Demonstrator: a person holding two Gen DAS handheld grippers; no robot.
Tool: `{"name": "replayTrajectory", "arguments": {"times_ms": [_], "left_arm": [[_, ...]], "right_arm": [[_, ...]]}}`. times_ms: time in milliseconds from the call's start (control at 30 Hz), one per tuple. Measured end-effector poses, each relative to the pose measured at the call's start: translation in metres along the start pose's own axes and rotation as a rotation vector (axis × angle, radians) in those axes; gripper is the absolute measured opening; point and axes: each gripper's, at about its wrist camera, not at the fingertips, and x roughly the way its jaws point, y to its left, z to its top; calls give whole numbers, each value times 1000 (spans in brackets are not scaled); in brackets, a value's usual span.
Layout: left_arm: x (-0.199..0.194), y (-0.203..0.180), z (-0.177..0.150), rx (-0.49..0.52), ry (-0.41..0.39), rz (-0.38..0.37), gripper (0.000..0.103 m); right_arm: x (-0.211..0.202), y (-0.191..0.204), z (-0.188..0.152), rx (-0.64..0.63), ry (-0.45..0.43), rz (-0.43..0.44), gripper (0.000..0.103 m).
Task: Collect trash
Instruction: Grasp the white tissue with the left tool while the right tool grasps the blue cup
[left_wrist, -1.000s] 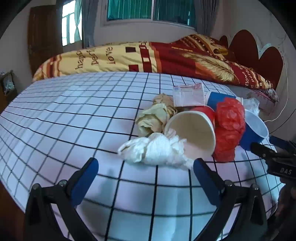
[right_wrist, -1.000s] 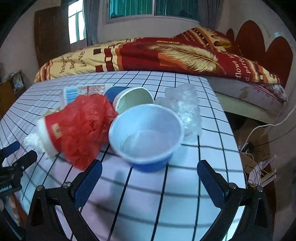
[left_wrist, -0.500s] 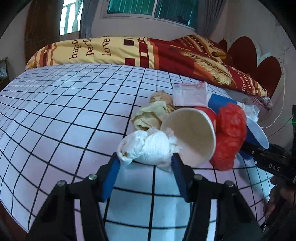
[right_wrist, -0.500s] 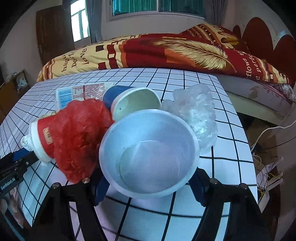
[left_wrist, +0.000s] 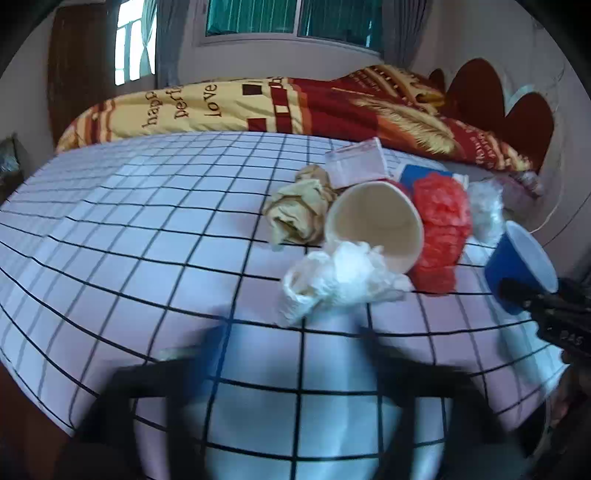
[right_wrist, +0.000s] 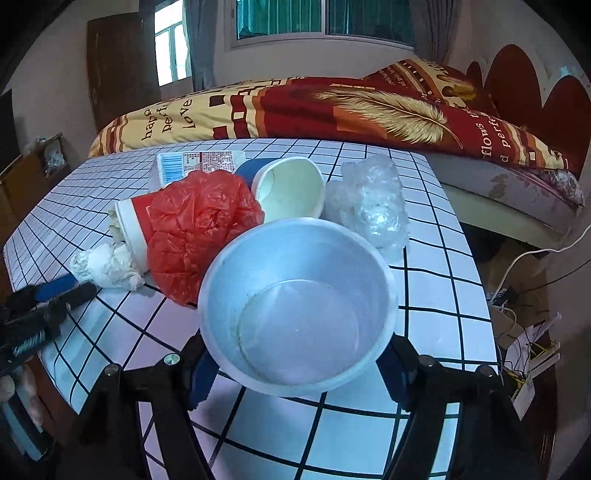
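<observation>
1. The trash lies in one cluster on the checked worktop (left_wrist: 147, 236), a bed with a red and yellow blanket (right_wrist: 332, 107) behind it.
2. Only the left wrist view shows the crumpled brown paper (left_wrist: 299, 214), lying just left of the mouth of a tipped red paper cup (left_wrist: 373, 229), and the blue outer wall of the blue cup (left_wrist: 517, 269) at the right edge.
3. Only the right wrist view shows the blue cup's pale inside (right_wrist: 299, 306), a second tipped cup with a cream inside (right_wrist: 291, 192), the full clear plastic wad (right_wrist: 369, 199) and the barcode on the flat printed packet (right_wrist: 195, 166).
4. Both views show the red plastic bag (right_wrist: 199, 229) bunched against the red paper cup, and the white crumpled tissue (left_wrist: 340, 280) at that cup's mouth.
5. Left gripper (left_wrist: 295, 354): badly blurred in its own view; its jaws are opening and stand wide. The white tissue lies just ahead of the fingers, on the worktop, not held.
6. Right gripper (right_wrist: 295, 365): jaws partly open, blue pads pressed on either side of the blue cup, which it grips with the mouth facing the camera. In the left wrist view the cup looks raised off the worktop.
7. The rest of the trash rests on the worktop.
</observation>
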Motion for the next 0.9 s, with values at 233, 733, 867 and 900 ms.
{"name": "replayTrajectory", "arguments": {"times_ms": [233,733,867,900], "left_arm": [[22,-3,24,45,-8,-75,94],[-3,-13,-1,50,1,-145,33],[-23,-24,-2,70,-28,-151,33],[-27,-27,-3,73,-30,-156,33]], "right_arm": [[19,-11,14,41,30,-7,76],[-11,-3,-4,19,-25,24,75],[-32,-4,-12,16,-51,16,75],[-38,-5,-15,18,-58,16,75]]}}
